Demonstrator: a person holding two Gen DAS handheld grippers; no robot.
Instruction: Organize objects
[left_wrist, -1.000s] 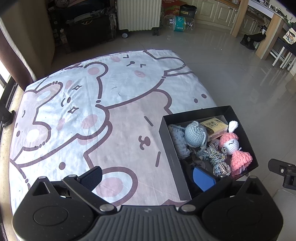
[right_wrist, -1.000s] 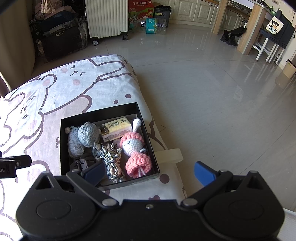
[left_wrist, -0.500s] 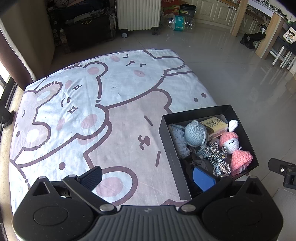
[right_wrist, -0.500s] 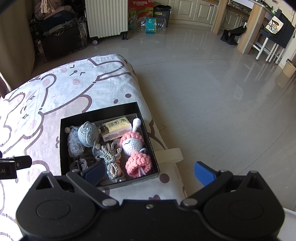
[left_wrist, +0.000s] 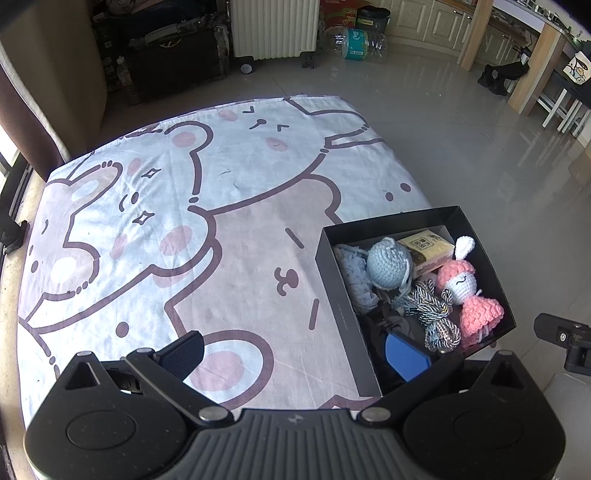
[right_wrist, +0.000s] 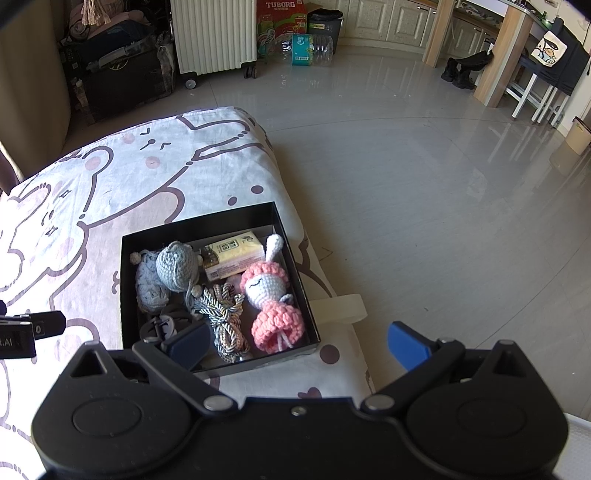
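Black box (left_wrist: 338, 295) sits at four o'clock in the left wrist view, at the right edge of the cartoon-print bed sheet (left_wrist: 184, 221), holding a pink crochet doll (left_wrist: 469, 295), a grey crochet ball (left_wrist: 388, 262), a twisted cord bundle (left_wrist: 432, 314) and a yellow tissue pack (left_wrist: 428, 247). The left tongs (left_wrist: 295, 350) are spread wide and empty.

From the right wrist, the box (right_wrist: 127, 295) lies at ten o'clock, the right tongs (right_wrist: 295, 343) wide and empty above it. Nothing has shifted over the last second; both tools hover unchanged, so sorting looks either finished or not yet begun.
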